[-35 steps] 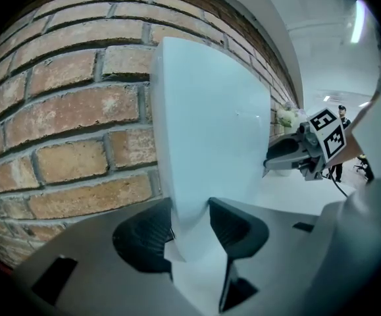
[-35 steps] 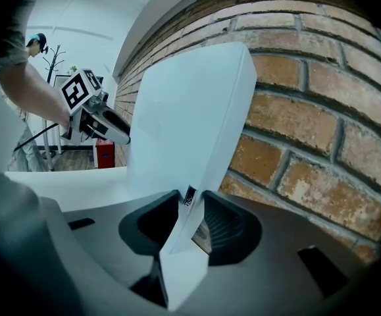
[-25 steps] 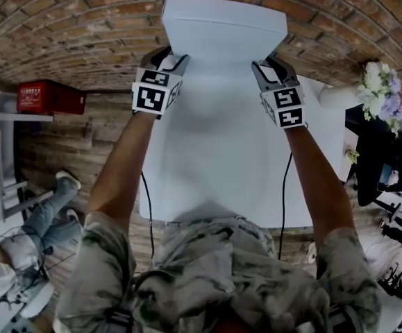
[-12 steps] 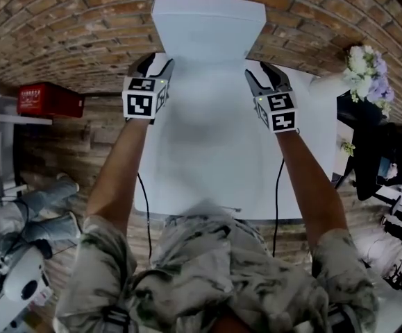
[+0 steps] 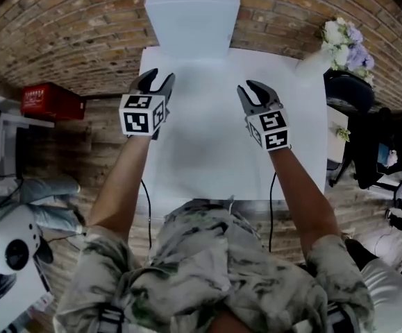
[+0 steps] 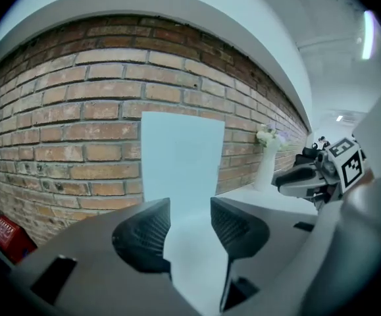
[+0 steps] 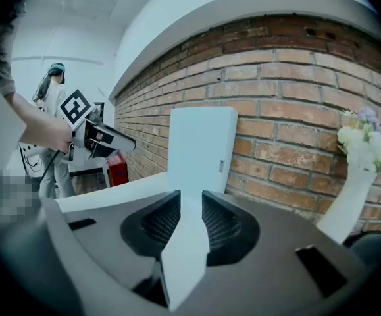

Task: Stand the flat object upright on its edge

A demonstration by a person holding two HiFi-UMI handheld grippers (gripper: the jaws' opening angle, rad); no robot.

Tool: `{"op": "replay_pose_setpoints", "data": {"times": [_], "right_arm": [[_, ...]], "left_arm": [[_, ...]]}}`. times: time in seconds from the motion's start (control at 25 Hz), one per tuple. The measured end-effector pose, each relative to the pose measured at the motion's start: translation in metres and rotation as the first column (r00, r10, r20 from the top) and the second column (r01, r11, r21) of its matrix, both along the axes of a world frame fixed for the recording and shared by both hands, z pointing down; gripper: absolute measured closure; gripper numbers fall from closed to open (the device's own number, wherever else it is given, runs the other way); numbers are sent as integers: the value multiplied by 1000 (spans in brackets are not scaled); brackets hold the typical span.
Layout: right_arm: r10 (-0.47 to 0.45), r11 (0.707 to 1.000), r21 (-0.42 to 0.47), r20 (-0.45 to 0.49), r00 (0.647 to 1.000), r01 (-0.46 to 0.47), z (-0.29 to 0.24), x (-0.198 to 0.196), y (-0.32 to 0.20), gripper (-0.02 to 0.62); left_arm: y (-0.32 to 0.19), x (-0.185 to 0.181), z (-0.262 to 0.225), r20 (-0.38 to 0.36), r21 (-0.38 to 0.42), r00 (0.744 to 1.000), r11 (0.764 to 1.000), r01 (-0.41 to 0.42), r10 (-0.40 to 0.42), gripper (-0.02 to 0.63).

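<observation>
The flat white board (image 5: pixel 191 19) stands upright on its edge at the far end of the white table (image 5: pixel 207 151), against the brick wall. In the left gripper view the board (image 6: pixel 180 163) rises well beyond the jaws, and in the right gripper view the board (image 7: pixel 200 143) does too. My left gripper (image 5: pixel 153 78) hovers over the table's left side, open and empty. My right gripper (image 5: pixel 253 89) hovers at the right; its jaws are closing with nothing between them. Neither gripper touches the board.
A white vase of flowers (image 5: pixel 343 44) stands at the table's far right corner. A red box (image 5: pixel 48 99) lies on the floor at the left, and dark furniture (image 5: pixel 367 116) stands at the right. A person (image 7: pixel 52 78) stands in the background.
Both grippers have drawn back from the board's sides toward me. The board stays upright by the wall on its own.
</observation>
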State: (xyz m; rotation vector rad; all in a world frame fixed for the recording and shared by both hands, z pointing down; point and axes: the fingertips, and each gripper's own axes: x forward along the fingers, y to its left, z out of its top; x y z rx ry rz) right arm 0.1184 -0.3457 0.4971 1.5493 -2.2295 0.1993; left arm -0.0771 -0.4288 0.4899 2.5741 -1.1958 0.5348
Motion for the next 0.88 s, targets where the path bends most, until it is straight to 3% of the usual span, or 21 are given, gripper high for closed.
{"op": "replay_pose_setpoints", "data": {"times": [0.12,0.24,0.52,0.88], "right_arm": [[-11,1000,11,21,1000,11,-11,-11,39,517],[-21,1000,22,44,999,20,-22,-23,80,541],[-39,999,14,106,994,38,-34,-43,161,555],[-58,998,-10,161,985,60,-47,-64,271,563]], "left_arm": [[48,2,-9,-39,-20,999,1000,-19,18,419],[98,3,-14,-66,-39,997,998,-51,49,486],[197,3,-32,-152,-78,981,988,-134,121,503],[304,-10,-40,-137,-110,972,972,-207,192,534]]}}
